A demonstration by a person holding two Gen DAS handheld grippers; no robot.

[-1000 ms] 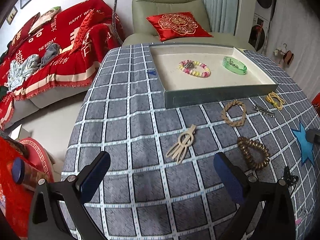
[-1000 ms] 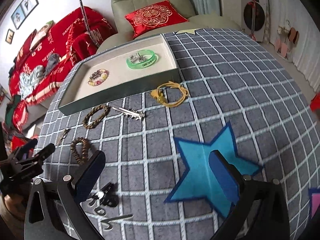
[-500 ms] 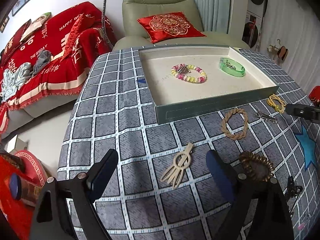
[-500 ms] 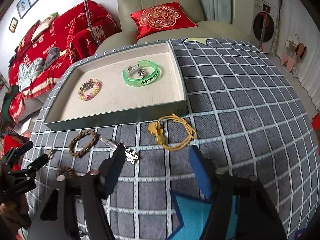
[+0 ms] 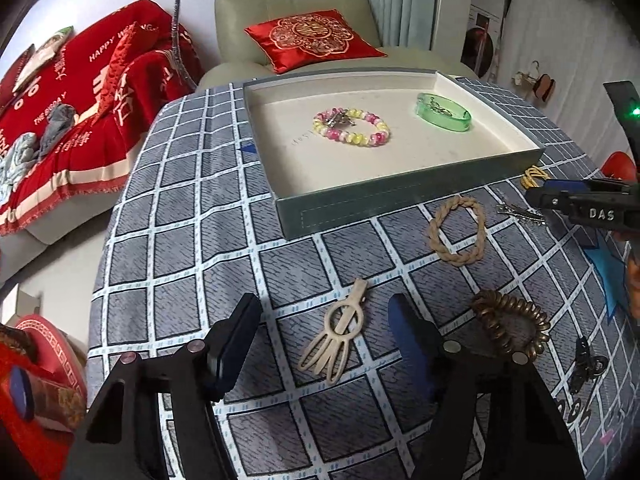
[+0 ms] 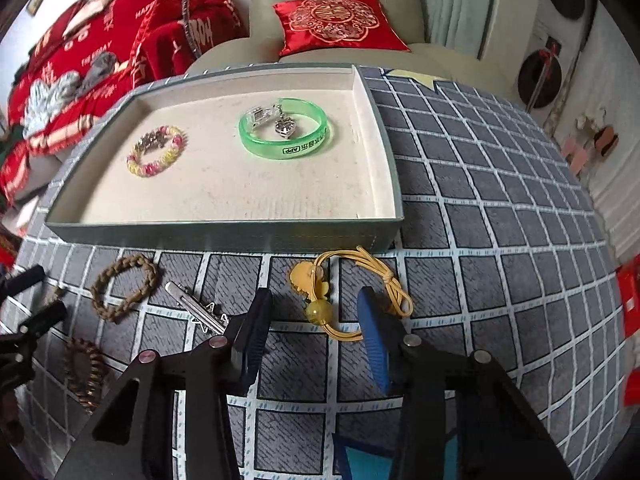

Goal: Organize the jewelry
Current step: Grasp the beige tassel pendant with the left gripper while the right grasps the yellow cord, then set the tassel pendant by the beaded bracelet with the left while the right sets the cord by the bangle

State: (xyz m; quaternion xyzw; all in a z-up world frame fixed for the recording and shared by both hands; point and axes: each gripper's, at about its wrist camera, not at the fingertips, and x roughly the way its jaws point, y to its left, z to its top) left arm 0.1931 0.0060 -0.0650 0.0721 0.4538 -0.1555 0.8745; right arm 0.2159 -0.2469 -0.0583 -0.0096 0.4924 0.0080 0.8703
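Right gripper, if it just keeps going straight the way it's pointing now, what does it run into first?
Most likely the yellow cord charm, which lies on the tablecloth between the open fingers of the right gripper. Past it stands the near wall of the tray. Depth is hard to judge through the fisheye.

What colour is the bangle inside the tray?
Translucent green bangle, with a printed label; clearest in the right wrist view.

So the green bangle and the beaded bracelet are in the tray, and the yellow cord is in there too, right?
Not quite. The green bangle and beaded bracelet lie in the tray, but the yellow cord lies on the tablecloth just outside it, as the right wrist view shows.
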